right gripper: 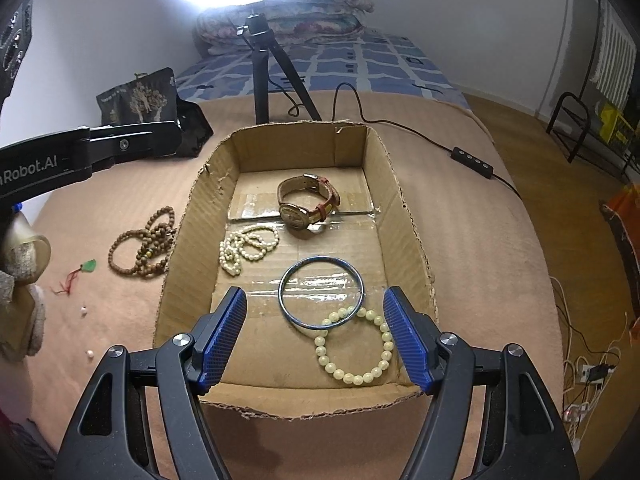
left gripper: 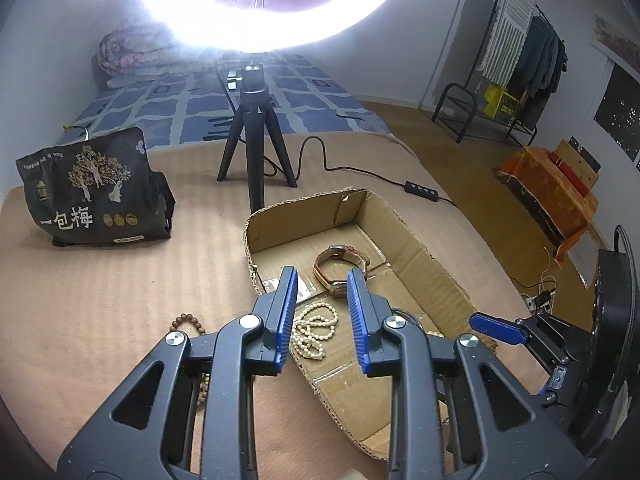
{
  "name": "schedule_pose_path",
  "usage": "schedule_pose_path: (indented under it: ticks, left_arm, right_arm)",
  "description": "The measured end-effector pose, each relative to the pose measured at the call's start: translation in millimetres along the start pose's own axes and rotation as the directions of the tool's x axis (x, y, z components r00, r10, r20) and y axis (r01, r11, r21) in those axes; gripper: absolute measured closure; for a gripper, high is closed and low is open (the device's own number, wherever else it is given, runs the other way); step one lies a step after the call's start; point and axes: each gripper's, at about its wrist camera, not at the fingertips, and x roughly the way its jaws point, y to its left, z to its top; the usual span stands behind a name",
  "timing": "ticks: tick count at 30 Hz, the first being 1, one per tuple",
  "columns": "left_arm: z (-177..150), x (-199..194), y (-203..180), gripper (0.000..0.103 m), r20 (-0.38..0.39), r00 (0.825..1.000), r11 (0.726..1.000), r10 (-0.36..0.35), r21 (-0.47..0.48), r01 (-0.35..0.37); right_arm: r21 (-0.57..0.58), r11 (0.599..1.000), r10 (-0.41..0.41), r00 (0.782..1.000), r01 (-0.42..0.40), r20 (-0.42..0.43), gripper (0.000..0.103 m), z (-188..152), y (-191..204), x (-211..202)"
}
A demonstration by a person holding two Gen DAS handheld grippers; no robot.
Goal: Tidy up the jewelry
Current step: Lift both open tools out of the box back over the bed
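A shallow cardboard box (right gripper: 404, 216) lies on the tan blanket. In it are a brown-strap watch (right gripper: 308, 202), a cream bead necklace (right gripper: 244, 246), a blue bangle (right gripper: 321, 297) and a pale green bead bracelet (right gripper: 356, 346). My right gripper (right gripper: 316, 334) is open and empty above the box's near end, over the bangle and bracelet. My left gripper (left gripper: 322, 312) is open and empty above the box's left wall, over the cream necklace (left gripper: 314, 330), with the watch (left gripper: 340, 266) beyond it. Brown wooden beads (right gripper: 144, 246) and a green pendant (right gripper: 89, 266) lie left of the box.
A ring light on a black tripod (left gripper: 254, 136) stands behind the box (left gripper: 432, 264), its cable and switch (right gripper: 472, 162) trailing right. A dark printed bag (left gripper: 94, 188) sits at the left. Small loose beads (right gripper: 84, 311) lie on the blanket. The bed edge and floor are at the right.
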Motion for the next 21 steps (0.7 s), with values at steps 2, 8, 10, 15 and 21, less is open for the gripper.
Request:
schedule_pose_path:
  ticks: [2, 8, 10, 15, 21]
  left_arm:
    - [0.4, -4.7, 0.0, 0.078, 0.004, 1.000, 1.000, 0.000, 0.000, 0.000]
    - [1.5, -19.5, -0.7, 0.078, 0.018, 1.000, 1.000, 0.007, 0.004, -0.007]
    - [2.6, -25.6, 0.8, 0.078, 0.026, 1.000, 1.000, 0.010, 0.000, -0.010]
    - [3.6, -48.8, 7.2, 0.078, 0.053, 0.998, 1.000, 0.030, -0.001, -0.030]
    - [3.1, -79.0, 14.3, 0.078, 0.087, 0.995, 0.999, 0.052, -0.006, -0.052]
  right_arm:
    - [-0.004, 1.000, -0.002, 1.000, 0.002, 0.006, 0.032, -0.1, 1.7, -3.5]
    - [-0.015, 1.000, -0.010, 1.000, 0.010, 0.020, 0.032, 1.7, 7.9, -14.3]
    - [-0.020, 1.000, -0.014, 1.000, 0.015, 0.027, 0.032, 2.2, 10.8, -19.5]
    - [-0.025, 0.999, -0.019, 0.999, 0.021, 0.048, 0.032, 2.7, 16.4, -33.5]
    - [-0.031, 0.999, -0.015, 0.996, 0.018, 0.083, 0.032, 4.3, 29.5, -51.6]
